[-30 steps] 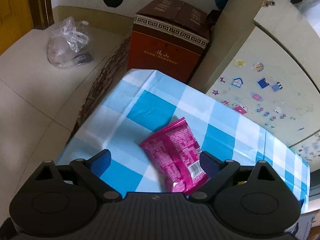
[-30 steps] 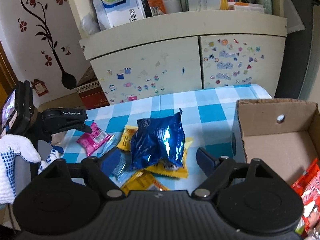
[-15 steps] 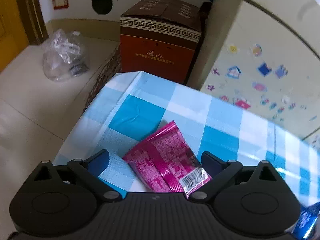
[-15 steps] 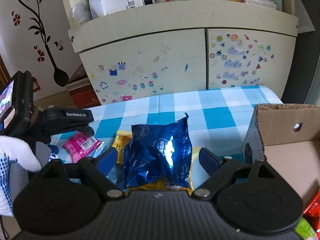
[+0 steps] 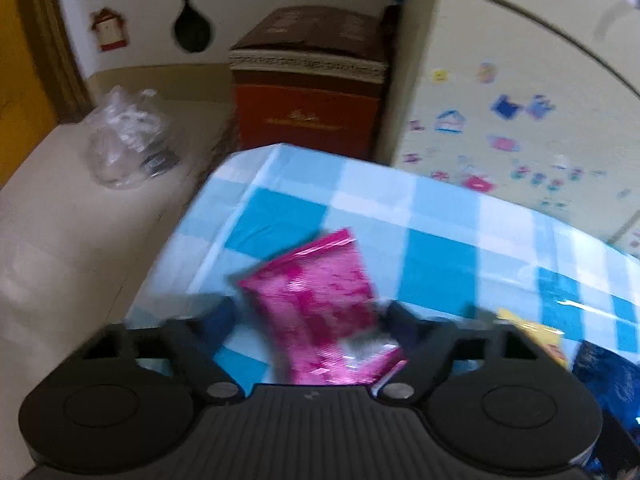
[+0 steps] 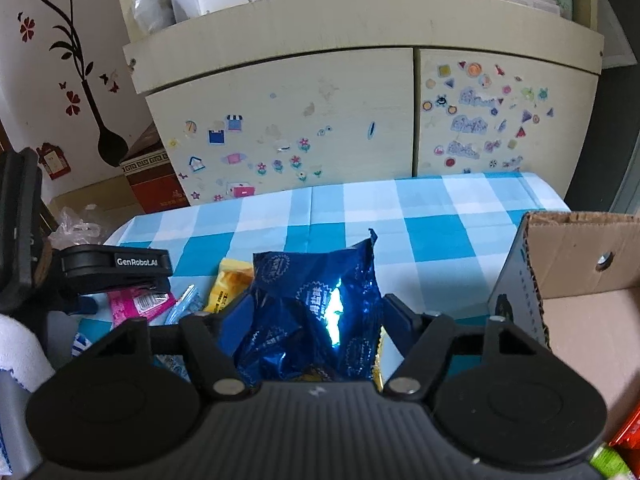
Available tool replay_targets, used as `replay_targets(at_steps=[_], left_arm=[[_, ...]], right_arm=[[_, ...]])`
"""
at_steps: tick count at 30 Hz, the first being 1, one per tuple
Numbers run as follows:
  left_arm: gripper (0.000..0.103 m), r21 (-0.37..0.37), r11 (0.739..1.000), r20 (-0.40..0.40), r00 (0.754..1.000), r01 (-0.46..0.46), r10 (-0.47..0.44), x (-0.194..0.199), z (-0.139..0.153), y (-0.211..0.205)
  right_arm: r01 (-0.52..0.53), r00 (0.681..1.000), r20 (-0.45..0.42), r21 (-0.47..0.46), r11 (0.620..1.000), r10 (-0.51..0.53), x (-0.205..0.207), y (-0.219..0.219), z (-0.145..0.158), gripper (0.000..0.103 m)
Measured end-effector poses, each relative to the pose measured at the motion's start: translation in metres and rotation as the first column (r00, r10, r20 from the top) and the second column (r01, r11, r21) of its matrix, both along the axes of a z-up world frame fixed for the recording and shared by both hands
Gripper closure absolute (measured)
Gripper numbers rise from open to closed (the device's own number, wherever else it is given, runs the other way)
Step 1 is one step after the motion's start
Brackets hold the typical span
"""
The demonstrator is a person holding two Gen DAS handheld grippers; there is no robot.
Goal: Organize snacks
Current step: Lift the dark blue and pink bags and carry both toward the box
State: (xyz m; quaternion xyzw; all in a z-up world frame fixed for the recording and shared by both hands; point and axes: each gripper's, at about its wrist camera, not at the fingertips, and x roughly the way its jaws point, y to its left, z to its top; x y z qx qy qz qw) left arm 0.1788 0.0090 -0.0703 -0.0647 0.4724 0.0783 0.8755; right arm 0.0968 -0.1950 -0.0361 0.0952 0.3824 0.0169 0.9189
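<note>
Both wrist views close, angled down over the checked table, sharing the stickered cabinet

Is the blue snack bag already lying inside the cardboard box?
No. The blue snack bag sits between the right gripper fingers over the checked tablecloth, left of the cardboard box.

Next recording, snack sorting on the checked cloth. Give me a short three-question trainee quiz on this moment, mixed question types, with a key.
1. True or false: the left gripper has the pink packet between its closing jaws.
2. The right gripper is closing around which packet: A yellow, B blue, C red?
3. On which side of the right wrist view does the cardboard box stand?

Key: 1 true; 2 B, the blue packet; 3 the right side.
</note>
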Motion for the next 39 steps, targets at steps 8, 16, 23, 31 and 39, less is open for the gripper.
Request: replay_targets(at_steps=[8,16,23,31,39], left_arm=[[0.043,-0.039,0.999,-0.007,1.000,0.019,-0.019,-0.009,0.006,0.004],[0.043,-0.055,0.998,-0.001,1.000,-0.006,0.006,-0.027,0.016,0.015],[0.043,-0.060,0.998,0.023,1.000,-0.011,0.013,-0.044,0.031,0.022],[0.043,-0.071,0.997,0.051,0.999,0.003,0.000,-0.066,0.046,0.024],[0.043,-0.101,0.995,0.064,0.998,0.006,0.000,-0.086,0.052,0.025]], right_arm=[[-0.023,0.999,0.031,0.019,1.000,0.022,-0.006,0.004,0.014,0.039],[-0.039,0.998,0.048,0.031,0.999,0.038,-0.015,0.005,0.028,0.039],[-0.060,0.996,0.063,0.026,0.998,0.059,-0.027,0.006,0.040,0.039],[-0.085,0.993,0.083,0.016,0.996,0.083,-0.042,0.006,0.057,0.039],[-0.079,0.993,0.091,0.036,0.996,0.076,-0.062,-0.006,0.073,0.039]])
